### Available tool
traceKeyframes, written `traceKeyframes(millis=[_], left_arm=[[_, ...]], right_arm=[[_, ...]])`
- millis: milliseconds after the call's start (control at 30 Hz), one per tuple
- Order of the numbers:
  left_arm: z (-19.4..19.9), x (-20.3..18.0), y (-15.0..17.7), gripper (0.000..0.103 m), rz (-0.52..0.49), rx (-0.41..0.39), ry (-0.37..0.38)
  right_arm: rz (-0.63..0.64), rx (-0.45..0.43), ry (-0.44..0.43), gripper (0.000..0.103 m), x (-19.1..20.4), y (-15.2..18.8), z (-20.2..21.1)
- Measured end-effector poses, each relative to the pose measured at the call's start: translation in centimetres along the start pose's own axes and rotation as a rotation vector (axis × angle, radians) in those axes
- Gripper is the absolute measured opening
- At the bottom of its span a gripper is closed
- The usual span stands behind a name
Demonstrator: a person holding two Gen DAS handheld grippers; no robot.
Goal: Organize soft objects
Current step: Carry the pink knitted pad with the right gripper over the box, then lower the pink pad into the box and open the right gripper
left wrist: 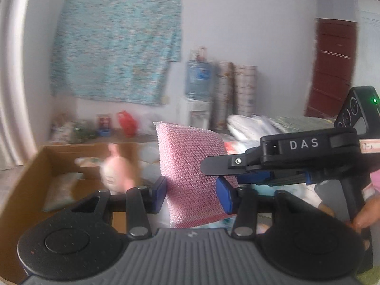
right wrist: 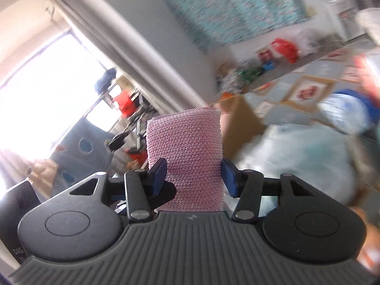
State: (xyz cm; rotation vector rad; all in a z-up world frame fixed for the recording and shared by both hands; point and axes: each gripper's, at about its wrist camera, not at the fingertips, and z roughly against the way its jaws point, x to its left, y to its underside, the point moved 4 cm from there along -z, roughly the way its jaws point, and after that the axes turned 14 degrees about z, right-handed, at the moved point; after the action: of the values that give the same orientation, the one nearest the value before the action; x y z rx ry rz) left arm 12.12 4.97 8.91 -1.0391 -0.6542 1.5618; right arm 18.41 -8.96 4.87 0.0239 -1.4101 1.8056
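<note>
we cannot make out the blurred pink toy (left wrist: 116,173) in the cardboard box (left wrist: 28,178), whose near wall runs off the left edge. the pink sponge (right wrist: 186,156) hides its base behind our gripper's body.

— What do we have in front of us?

— A pink mesh scouring pad (left wrist: 190,173), knobbly and faintly glittering, standing roughly upright and bowed across its width.

— And further off?

— To the left we see an open cardboard box (left wrist: 28,178). Inside it lie a pale stuffed piece (left wrist: 63,190) on the floor and a blurred pink plush toy (left wrist: 116,173) just right of it.
</note>
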Motion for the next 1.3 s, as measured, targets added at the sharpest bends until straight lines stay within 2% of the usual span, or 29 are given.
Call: traceKeyframes(millis=[200, 400, 533, 667, 733, 800, 1000, 1100, 1300], left_arm=[[-0.7, 6.6, -4.8, 0.047, 0.048, 0.019, -0.137], [-5.6, 12.9, -7.7, 0.047, 0.113, 0.143, -0.232], [-9.3, 16.6, -8.4, 0.047, 0.173, 0.244, -0.243], [-12.5, 19.5, -8.5, 0.047, 0.214, 0.309, -0.241], [-14.2, 20.5, -8.4, 0.048, 0.245, 0.345, -0.235], [-16.2, 21.6, -7.9, 0.048, 0.276, 0.391, -0.231], [-19.1, 23.6, -6.1, 0.047, 0.306, 0.462, -0.288], [-19.4, 23.6, -5.9, 0.047, 0.297, 0.463, -0.283], [-19.5, 22.1, -6.3, 0.047, 0.265, 0.449, -0.276]], right_arm=[[-0.01, 0.13, -0.091, 0.051, 2.9, -4.6, -9.7], [-0.025, 0.258, -0.078, 0.052, 3.6, -5.9, -18.4], [-0.049, 0.321, -0.035, 0.052, 2.6, -5.7, -23.2], [-0.061, 0.353, 0.009, 0.052, 1.3, -5.8, -26.9], [-0.063, 0.365, 0.039, 0.053, 0.1, -5.9, -28.7], [-0.071, 0.39, 0.068, 0.059, -0.8, -5.8, -30.2], [-0.068, 0.382, 0.054, 0.061, -1.6, -5.8, -31.3], [-0.058, 0.37, 0.044, 0.061, -1.9, -6.1, -31.1], [-0.042, 0.282, -0.024, 0.061, -1.4, -8.1, -28.9]])
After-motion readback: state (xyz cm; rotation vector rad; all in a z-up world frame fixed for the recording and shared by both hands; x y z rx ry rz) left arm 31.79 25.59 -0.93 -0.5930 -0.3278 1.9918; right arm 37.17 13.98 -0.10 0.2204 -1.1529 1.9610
